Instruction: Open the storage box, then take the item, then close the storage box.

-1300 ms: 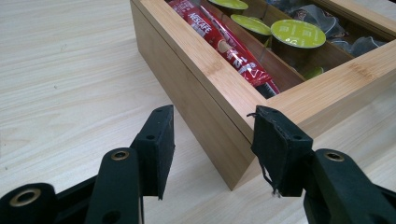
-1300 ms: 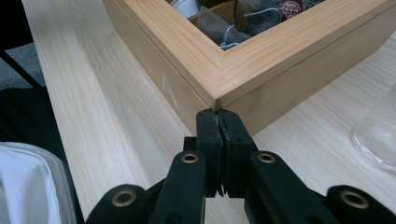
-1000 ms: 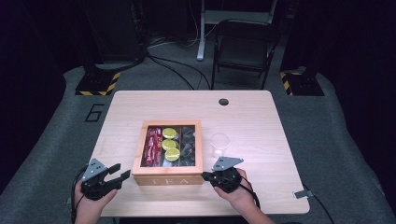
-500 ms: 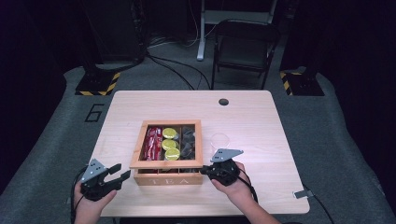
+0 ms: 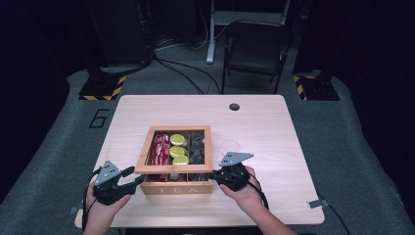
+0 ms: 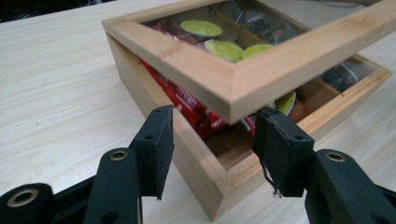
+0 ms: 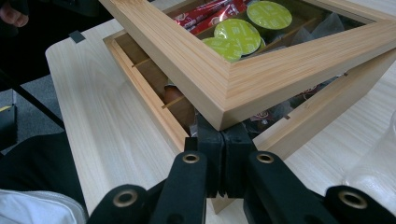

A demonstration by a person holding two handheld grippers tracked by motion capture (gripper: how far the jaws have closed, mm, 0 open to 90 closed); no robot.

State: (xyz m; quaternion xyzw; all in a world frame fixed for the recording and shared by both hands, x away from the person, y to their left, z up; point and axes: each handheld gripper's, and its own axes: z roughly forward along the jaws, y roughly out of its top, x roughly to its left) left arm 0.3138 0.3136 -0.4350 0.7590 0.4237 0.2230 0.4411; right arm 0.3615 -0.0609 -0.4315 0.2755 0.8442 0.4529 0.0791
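A wooden tea box (image 5: 176,188) stands at the table's near middle, its glass-paned lid (image 5: 173,170) tilted up at the front. Through the pane I see red packets (image 5: 160,147), green capsules (image 5: 178,146) and dark tea bags (image 5: 197,147). My right gripper (image 5: 215,175) is shut, its tips (image 7: 222,135) tucked under the lid's front right corner (image 7: 224,93). My left gripper (image 5: 134,177) straddles the box's front left corner (image 6: 219,186). Its jaws have just been opening, and the pads (image 6: 159,140) stand off the wood.
A clear cup (image 5: 230,146) stands just right of the box, close behind my right hand. A round cable hole (image 5: 234,106) sits near the table's far edge. A folding chair (image 5: 257,49) stands beyond the table.
The lid's front edge has come up off the box, and my right gripper has risen with it. My left hand has stayed at the front left corner.
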